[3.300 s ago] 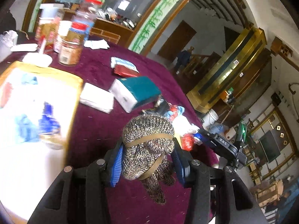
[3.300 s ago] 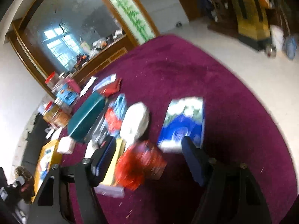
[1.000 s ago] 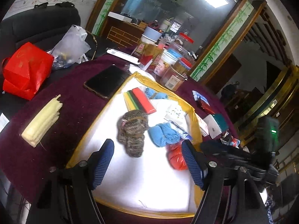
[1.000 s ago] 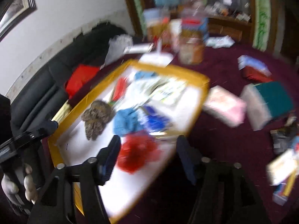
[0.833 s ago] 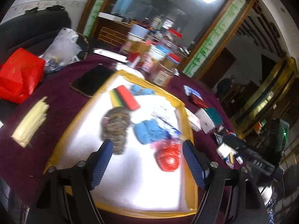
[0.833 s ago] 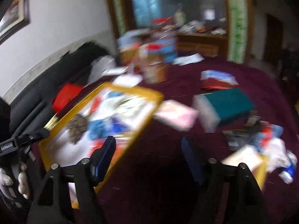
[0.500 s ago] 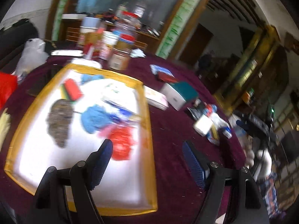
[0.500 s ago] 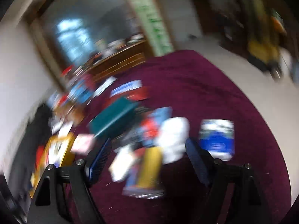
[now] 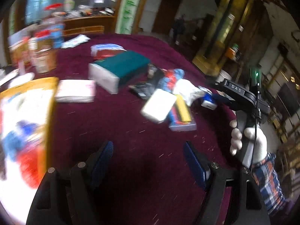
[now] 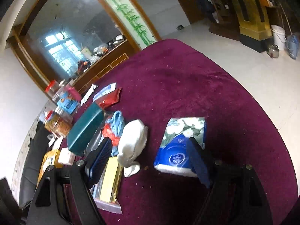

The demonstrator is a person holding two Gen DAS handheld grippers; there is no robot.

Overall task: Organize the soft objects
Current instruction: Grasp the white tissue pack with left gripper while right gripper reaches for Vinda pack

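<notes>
Presently both tools are idling: left gripper (image 9: 148, 161), fingers spread and carrying nothing, is hovering over the maroon tablecloth (image 9: 131, 136); right gripper (image 10: 150, 161), likewise agape and unladen, is hanging above a white cloth bundle (image 10: 133, 140) lying between a blue-red knit item (image 10: 114, 125) and a blue tissue pack (image 10: 180, 146).

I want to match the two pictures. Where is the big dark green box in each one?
Left wrist: green box, upper middle, left of the white cloth.
Right wrist: green box, left of middle.
Shared landmark: the white cloth, right of it in both.
</notes>
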